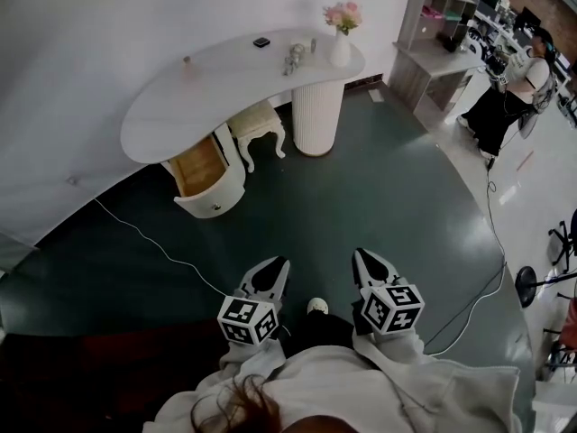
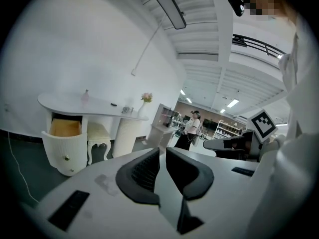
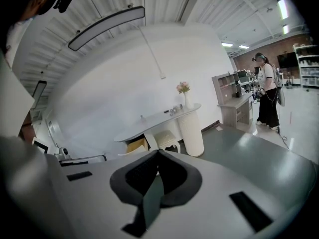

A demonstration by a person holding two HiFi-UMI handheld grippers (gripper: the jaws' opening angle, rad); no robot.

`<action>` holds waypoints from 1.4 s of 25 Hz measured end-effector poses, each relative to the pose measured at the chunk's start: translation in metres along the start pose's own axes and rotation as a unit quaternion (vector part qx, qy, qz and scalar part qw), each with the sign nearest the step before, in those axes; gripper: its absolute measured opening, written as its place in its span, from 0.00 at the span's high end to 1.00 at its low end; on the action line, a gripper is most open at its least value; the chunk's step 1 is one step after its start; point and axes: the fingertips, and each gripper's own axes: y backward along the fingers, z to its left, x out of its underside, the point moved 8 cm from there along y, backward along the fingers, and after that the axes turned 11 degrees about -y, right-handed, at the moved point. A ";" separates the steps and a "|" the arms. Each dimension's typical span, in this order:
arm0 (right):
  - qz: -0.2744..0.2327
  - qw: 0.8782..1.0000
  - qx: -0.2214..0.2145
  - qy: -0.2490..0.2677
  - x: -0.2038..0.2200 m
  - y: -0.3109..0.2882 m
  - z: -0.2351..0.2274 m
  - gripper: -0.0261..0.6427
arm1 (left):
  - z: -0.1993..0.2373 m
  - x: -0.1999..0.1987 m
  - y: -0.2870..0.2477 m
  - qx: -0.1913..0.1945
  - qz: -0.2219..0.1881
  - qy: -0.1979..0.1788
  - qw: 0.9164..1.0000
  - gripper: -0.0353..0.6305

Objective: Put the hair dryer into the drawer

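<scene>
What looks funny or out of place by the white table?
The drawer under the table's left end is pulled wide open. A thin cable trails loose across the floor. Nothing else looks odd.

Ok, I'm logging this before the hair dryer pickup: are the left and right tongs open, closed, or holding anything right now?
Left tongs: closed, holding nothing.
Right tongs: closed, holding nothing.

So the drawer (image 1: 215, 202) sits pulled wide open under the left end of the white bench (image 1: 162, 115), upper left of the head view. It has a curved white front with a little round knob, and pale wood shows inside. It's upright on the dark floor.
</scene>
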 end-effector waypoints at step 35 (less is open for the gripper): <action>0.008 0.999 0.000 -0.040 -0.069 -0.120 -0.050 0.89 | 0.072 -0.037 -0.131 0.002 0.010 -0.002 1.000 0.88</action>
